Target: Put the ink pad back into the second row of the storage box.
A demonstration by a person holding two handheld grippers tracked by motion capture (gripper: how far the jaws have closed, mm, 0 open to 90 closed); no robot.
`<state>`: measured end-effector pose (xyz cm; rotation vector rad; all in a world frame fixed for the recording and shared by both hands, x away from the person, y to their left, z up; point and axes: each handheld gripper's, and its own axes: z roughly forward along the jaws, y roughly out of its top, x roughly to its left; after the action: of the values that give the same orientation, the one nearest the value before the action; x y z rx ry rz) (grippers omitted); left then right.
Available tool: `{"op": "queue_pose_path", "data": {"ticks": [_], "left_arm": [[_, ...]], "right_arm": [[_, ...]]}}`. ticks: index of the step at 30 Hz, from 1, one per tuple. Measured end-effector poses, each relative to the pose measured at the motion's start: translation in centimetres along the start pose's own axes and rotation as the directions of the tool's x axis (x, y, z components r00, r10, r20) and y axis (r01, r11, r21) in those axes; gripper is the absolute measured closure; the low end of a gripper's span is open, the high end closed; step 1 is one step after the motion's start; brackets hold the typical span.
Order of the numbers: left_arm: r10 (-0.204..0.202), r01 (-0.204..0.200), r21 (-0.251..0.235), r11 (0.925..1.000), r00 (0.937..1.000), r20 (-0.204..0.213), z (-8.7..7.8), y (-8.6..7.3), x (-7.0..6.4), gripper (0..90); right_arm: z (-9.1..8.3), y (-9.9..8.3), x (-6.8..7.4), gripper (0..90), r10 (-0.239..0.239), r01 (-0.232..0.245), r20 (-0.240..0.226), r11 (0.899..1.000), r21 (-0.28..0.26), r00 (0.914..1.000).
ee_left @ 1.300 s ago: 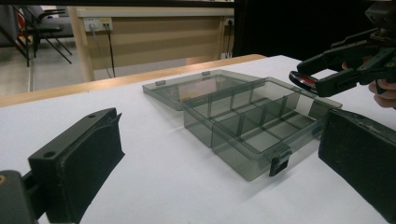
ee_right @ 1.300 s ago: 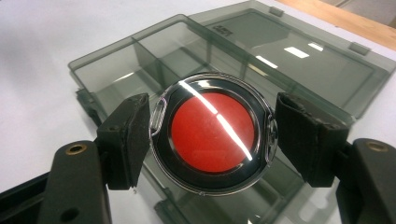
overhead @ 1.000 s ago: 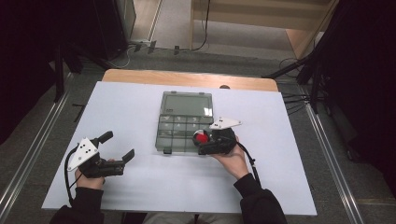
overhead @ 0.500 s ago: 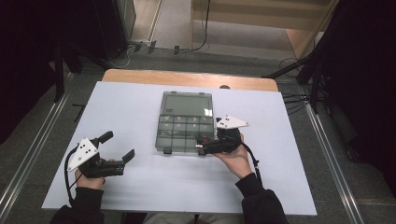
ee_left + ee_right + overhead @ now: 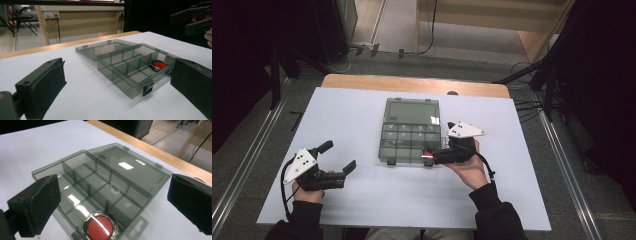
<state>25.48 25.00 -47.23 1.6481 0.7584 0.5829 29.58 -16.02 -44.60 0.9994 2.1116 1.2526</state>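
A clear grey compartment box (image 5: 404, 135) lies on the white table, its lid (image 5: 412, 111) flat open behind it. A red disc with a chrome rim (image 5: 100, 228) rests in the box's front right compartment, also seen in the left gripper view as the red disc (image 5: 158, 65). My right gripper (image 5: 429, 157) sits at that corner, and in its own view the right gripper (image 5: 113, 202) is open, with the disc low between its jaws and free of them. My left gripper (image 5: 338, 156) rests open on the table left of the box, holding nothing.
The white table top (image 5: 362, 110) has bare room on both sides of the box. Its wooden back edge (image 5: 412, 85) borders the floor, where cables and dark stands lie. The box's front latch (image 5: 148, 88) sticks out toward my left gripper.
The right gripper carried the red disc down into the front right compartment and let go of it; its jaws now stand open. The left gripper has not moved.
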Motion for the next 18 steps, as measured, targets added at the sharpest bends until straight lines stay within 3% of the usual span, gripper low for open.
{"op": "queue_pose_path", "data": {"ticks": [4,18], "left_arm": [[-0.001,0.001,-0.001,1.0000,1.0000,0.000,0.0,0.0,0.0,0.0],[0.006,-0.006,0.003,1.0000,1.0000,0.001,0.1,0.0,-0.1,0.0]], "right_arm": [[-1.3,-0.1,-0.5,0.0,-0.010,0.010,0.020,1.000,-0.003,0.9997],[-4.4,-2.2,-2.3,0.0,0.029,-0.027,0.067,0.999,-0.038,0.9973]]}}
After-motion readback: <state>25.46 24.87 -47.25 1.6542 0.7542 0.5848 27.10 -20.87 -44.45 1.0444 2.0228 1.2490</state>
